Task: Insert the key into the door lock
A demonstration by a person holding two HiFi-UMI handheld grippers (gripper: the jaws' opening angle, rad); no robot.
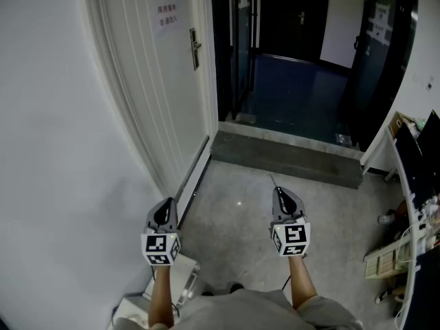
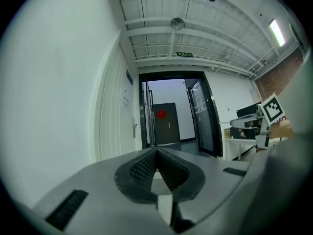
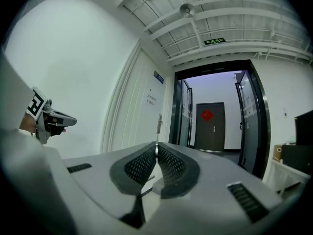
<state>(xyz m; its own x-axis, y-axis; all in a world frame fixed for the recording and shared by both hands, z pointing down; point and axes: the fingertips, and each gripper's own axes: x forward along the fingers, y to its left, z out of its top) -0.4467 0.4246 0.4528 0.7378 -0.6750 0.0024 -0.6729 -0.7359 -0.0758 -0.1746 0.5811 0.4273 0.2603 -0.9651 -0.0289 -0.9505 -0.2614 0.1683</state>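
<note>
White door [image 1: 155, 95], grey floor [image 1: 234, 208], black far door [image 3: 210, 131], red ornament [image 3: 207, 114], silvery key [image 3: 156, 150]

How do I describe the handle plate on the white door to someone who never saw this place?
Find the white door on the left wall, beside the dark doorway. Near its edge by that doorway sits a narrow upright metal handle plate. Unlike the paper notice with red print beside it, it is metal.

— How's the light?
— Bright and even on the white door [image 1: 161, 95]; the corridor [image 1: 295, 88] past it is dark. A ceiling strip light [image 2: 277, 32] glares.
— Sharpness?
— Both gripper views bend strongly, with black corners.
</note>
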